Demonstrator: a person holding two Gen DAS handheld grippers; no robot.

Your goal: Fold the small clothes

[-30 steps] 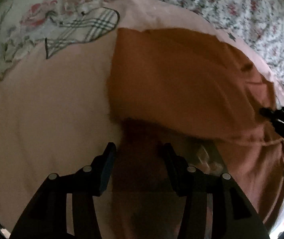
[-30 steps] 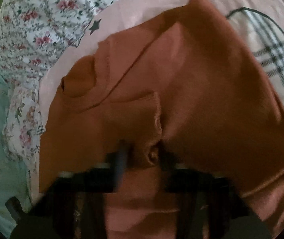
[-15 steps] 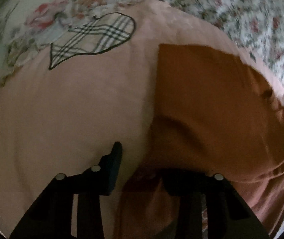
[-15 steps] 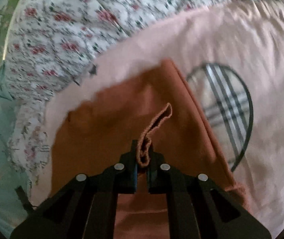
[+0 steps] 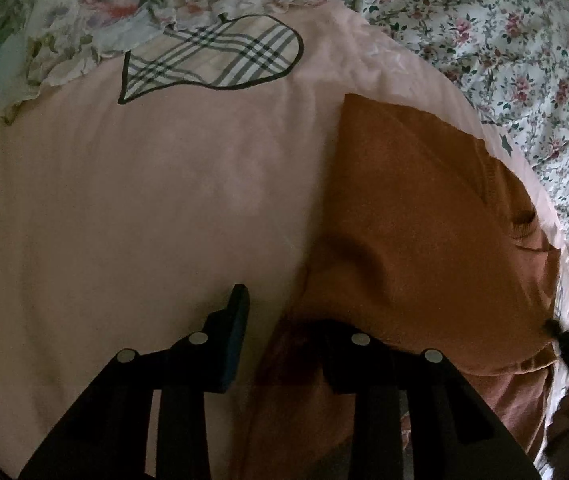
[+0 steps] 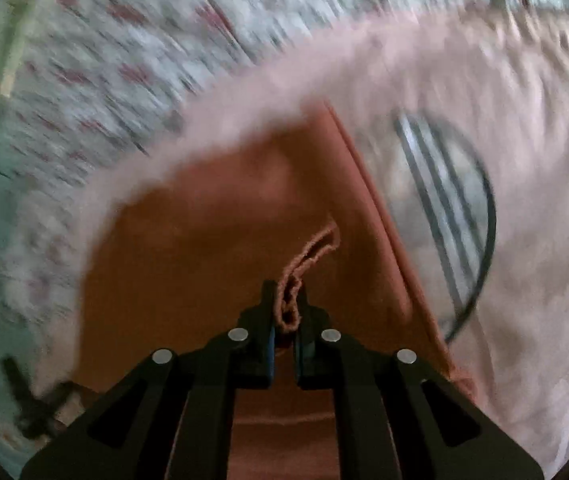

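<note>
My right gripper (image 6: 286,300) is clamped on a bunched hem edge of the rust-orange garment (image 5: 416,216), the fold of fabric standing up between its pads. My left gripper (image 5: 280,320) has just been closing; the garment's near edge drapes over its right finger, and the left finger (image 5: 234,336) stands clear over the pink blanket (image 5: 144,208), so I cannot tell whether it grips. The garment lies on the blanket's right part, near its edge. A plaid fish patch (image 5: 212,60) sits at the far left. Floral bedding (image 5: 504,40) lies beyond. The right view is blurred.
</note>
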